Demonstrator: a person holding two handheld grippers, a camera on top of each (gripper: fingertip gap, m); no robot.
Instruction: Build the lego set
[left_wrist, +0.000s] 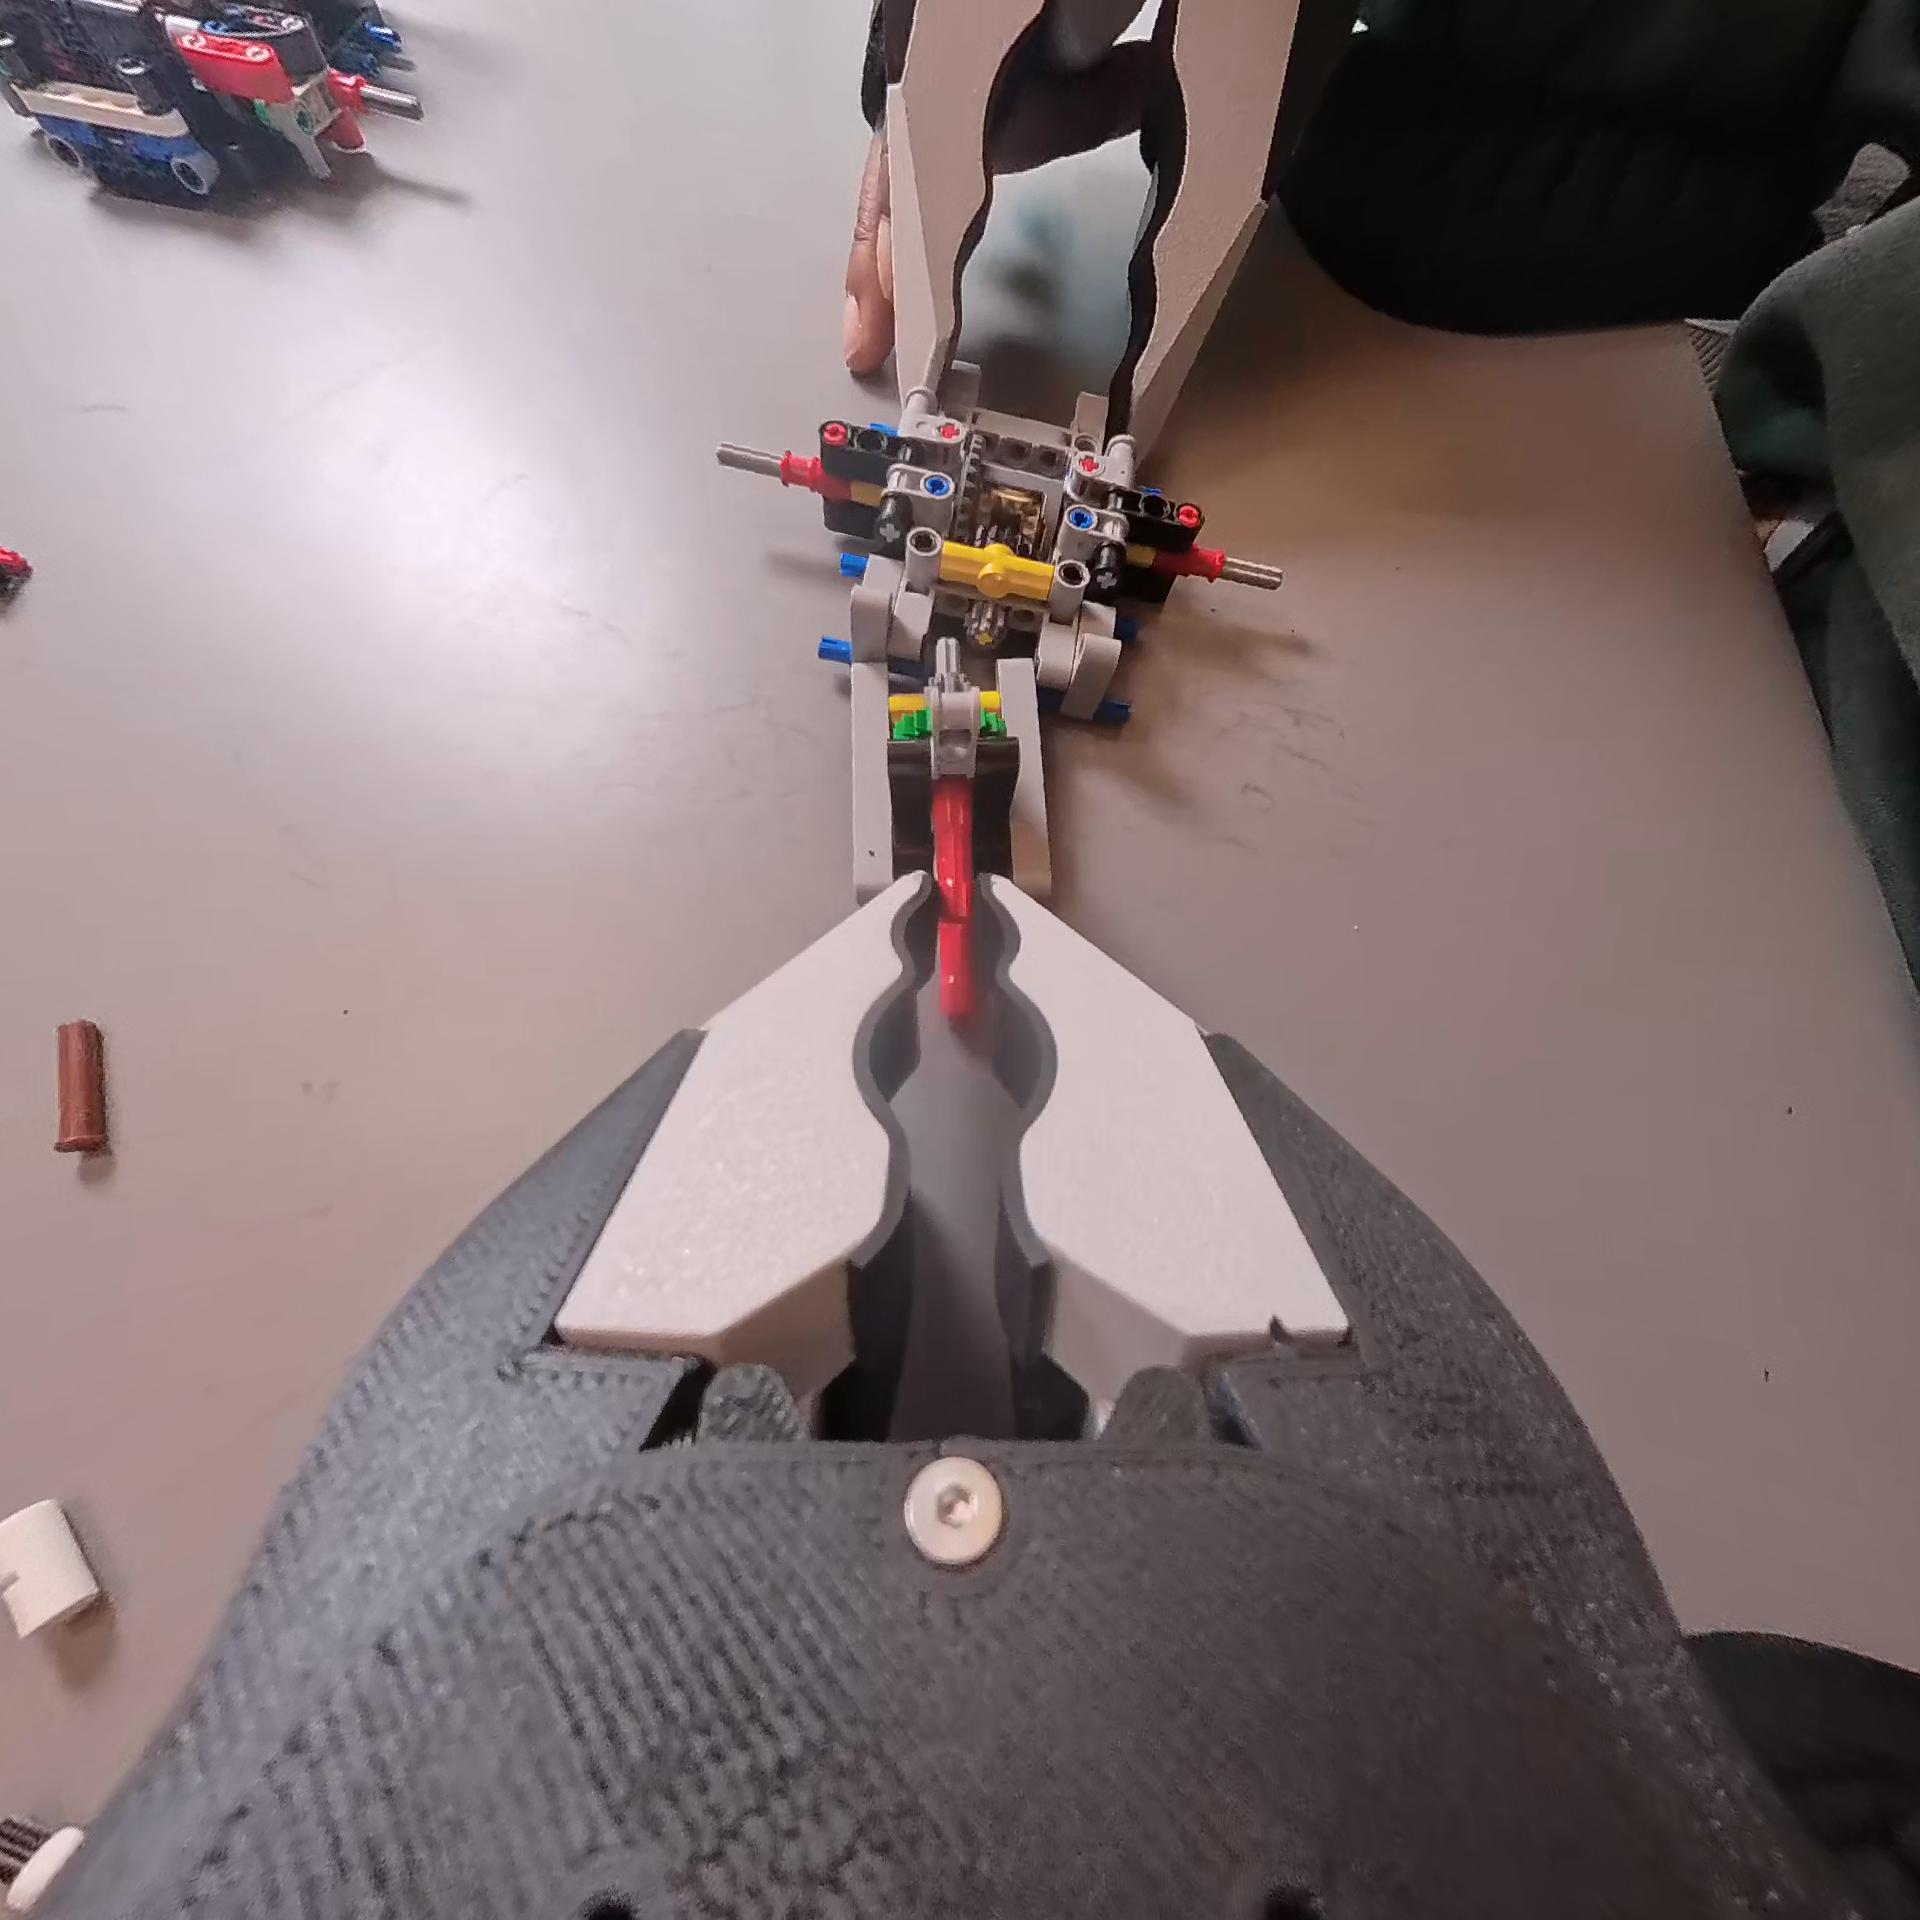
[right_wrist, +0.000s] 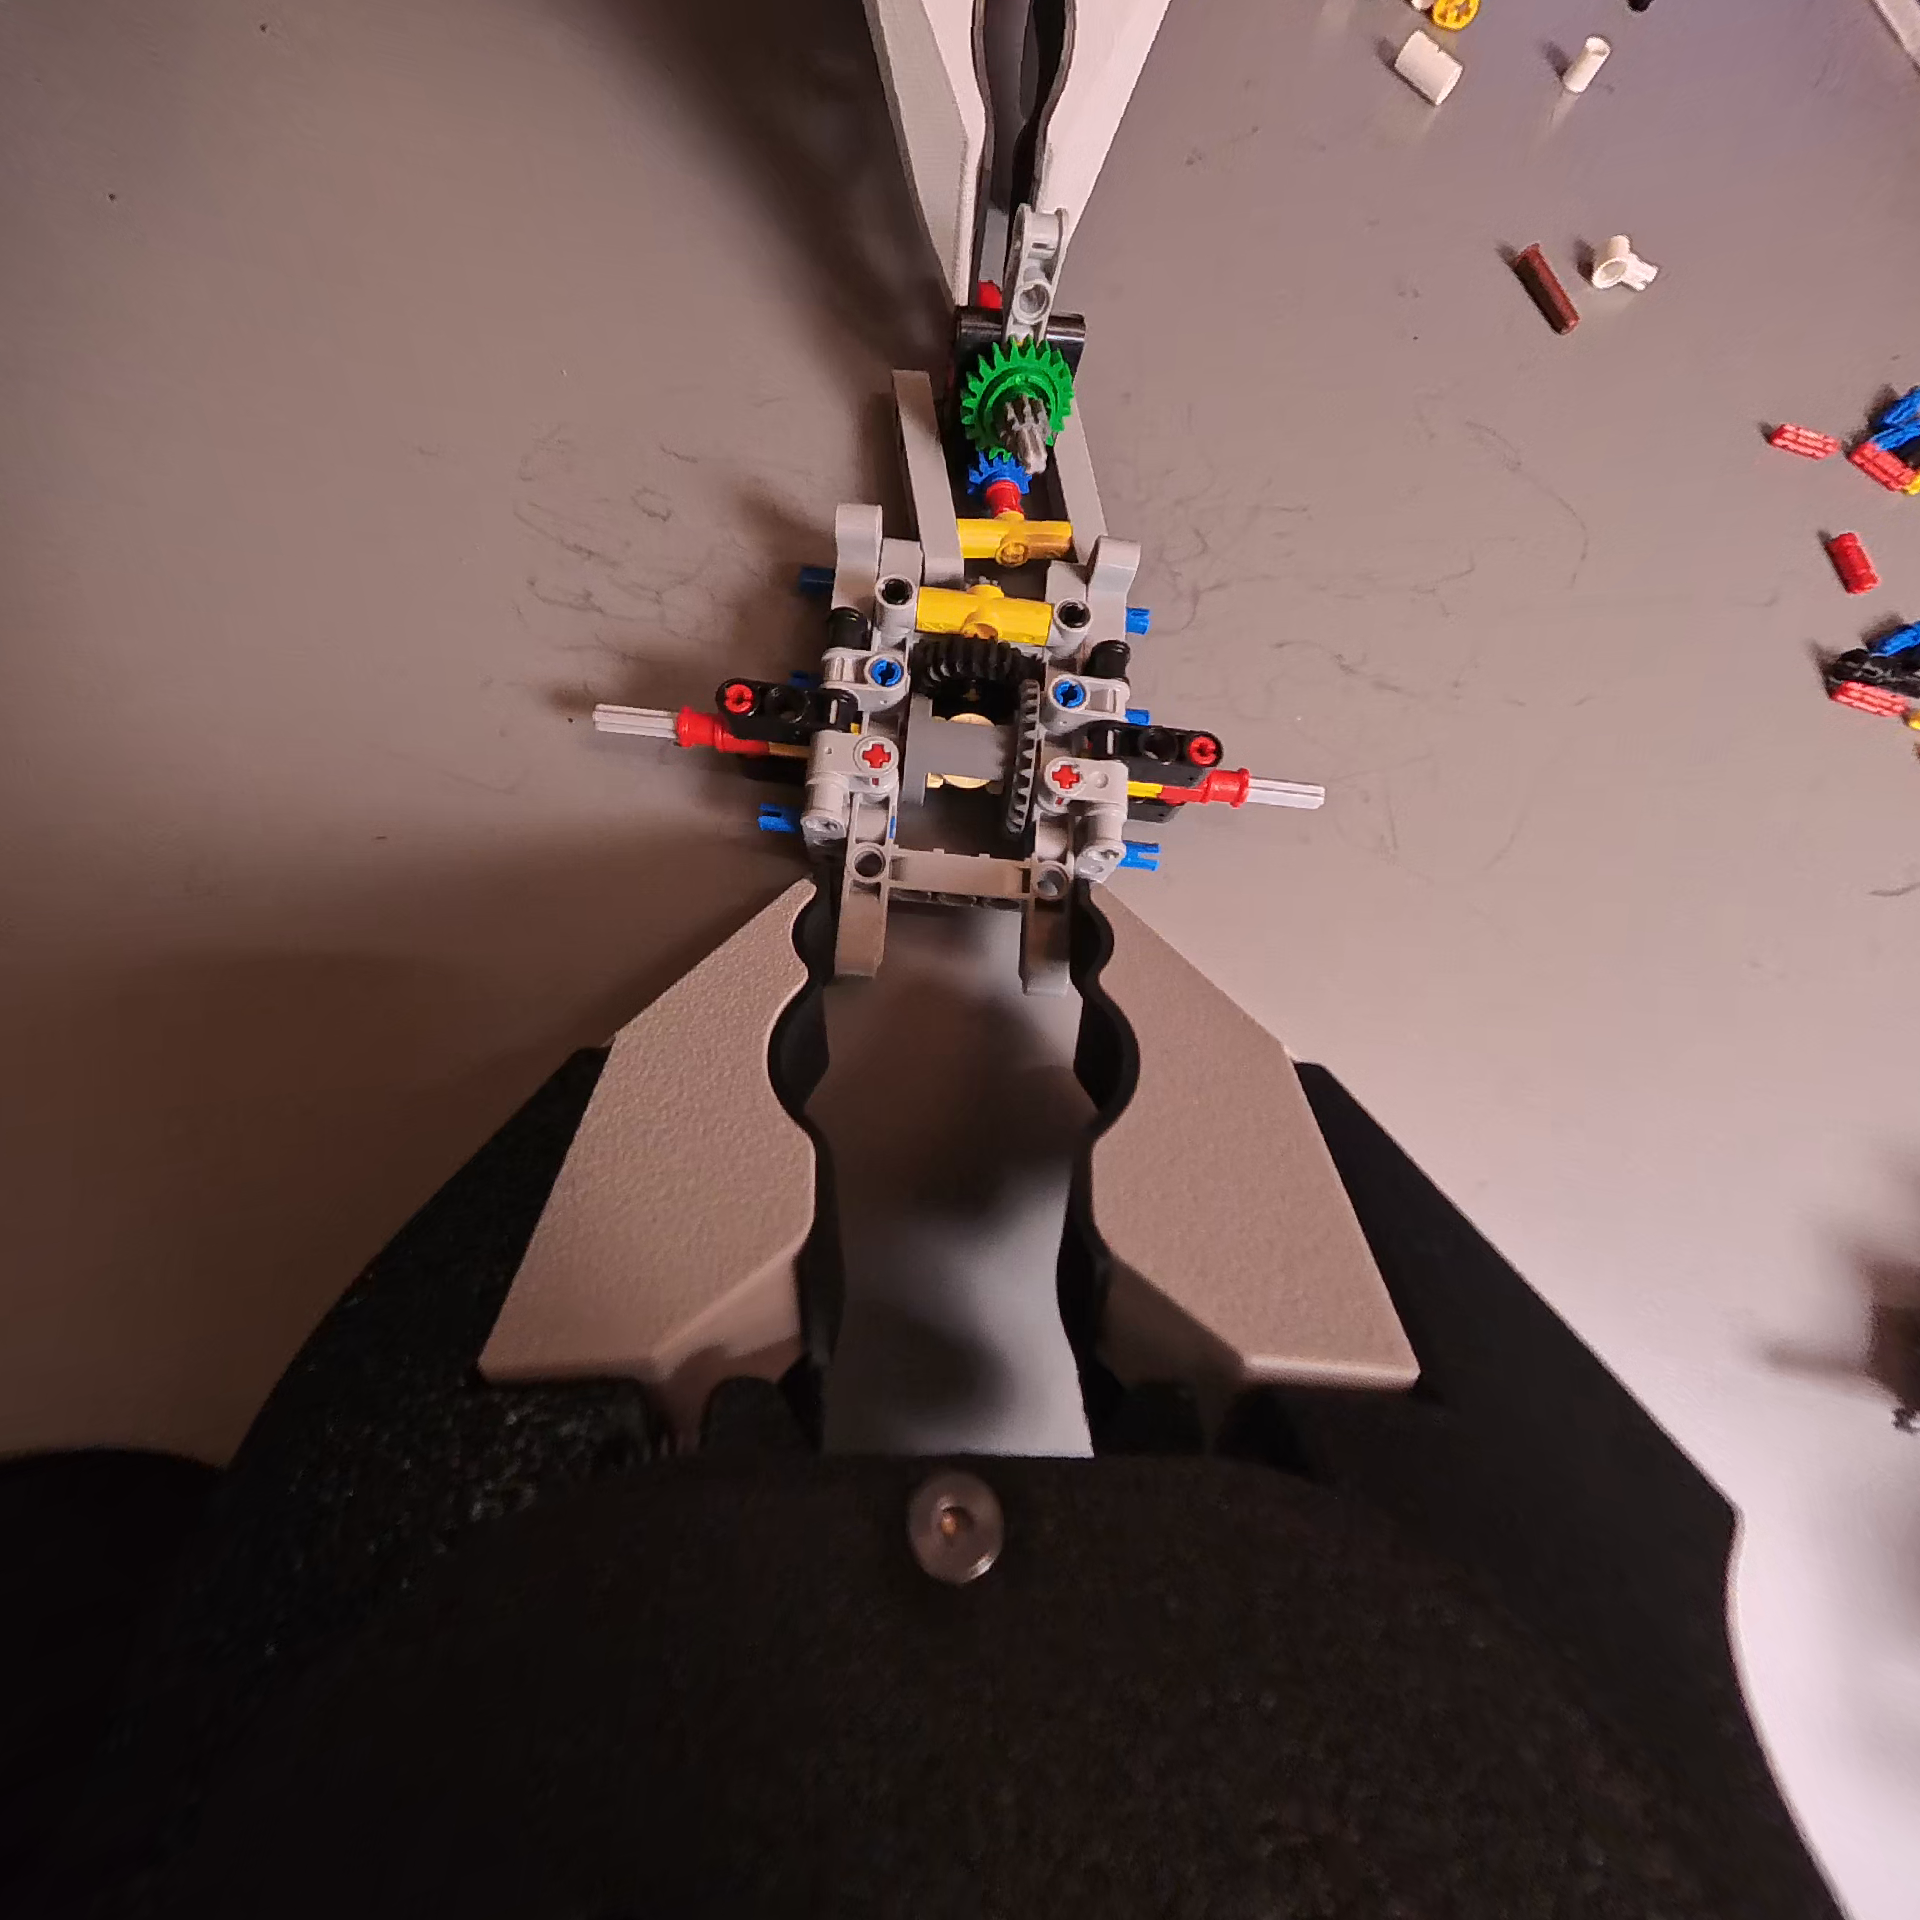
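On the grey tabletop (right_wrist: 312, 416) lies a grey plastic building-brick chassis with gears, yellow connectors and red-tipped axles (right_wrist: 961, 748). The right gripper (right_wrist: 951, 925) grasps it at its near end: the two black pads press from outside on the two grey frame arms (right_wrist: 862, 925). From the opposite side, the left gripper (left_wrist: 954, 894) is clenched on a thin red plastic axle (left_wrist: 954, 852), which goes into the black and grey piece beside the green toothed gear (right_wrist: 1016, 393) at the narrow end of the chassis. To the side lie loose parts: a small brown cylindrical pin (left_wrist: 81, 1086), a white tube piece (left_wrist: 42, 1569), and another dark brick assembly with red and blue parts (left_wrist: 197, 94) well apart.
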